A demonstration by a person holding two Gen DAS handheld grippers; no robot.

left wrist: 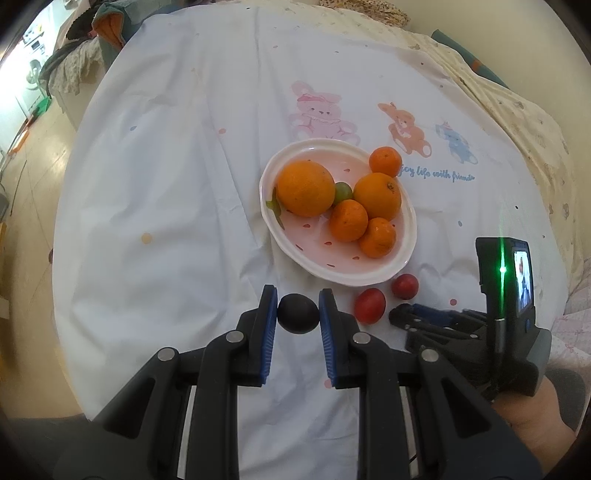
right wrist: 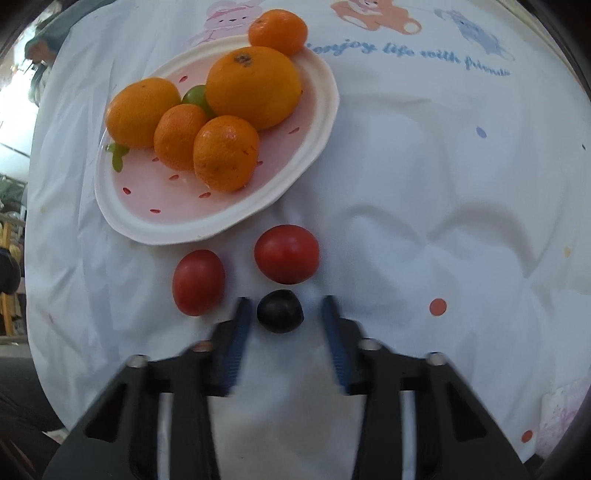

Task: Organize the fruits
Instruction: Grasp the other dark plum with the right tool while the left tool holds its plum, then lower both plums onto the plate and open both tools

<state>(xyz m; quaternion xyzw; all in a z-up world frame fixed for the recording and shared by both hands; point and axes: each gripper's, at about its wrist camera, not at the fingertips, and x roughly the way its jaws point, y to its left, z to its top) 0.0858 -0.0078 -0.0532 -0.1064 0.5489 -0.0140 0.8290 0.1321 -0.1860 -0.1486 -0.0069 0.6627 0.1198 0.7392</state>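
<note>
A pink and white plate holds several oranges and a green grape. One small orange lies on the cloth beside the plate's far rim. Two red tomatoes lie on the cloth just in front of the plate. My left gripper is shut on a dark grape, below the plate's near rim. My right gripper is open around a second dark grape resting on the cloth; its pads stand apart from the grape.
The surface is a rumpled white cloth printed with cartoon bears and lettering. The right gripper's body and screen show at the right of the left wrist view. A floor and furniture lie off the left edge.
</note>
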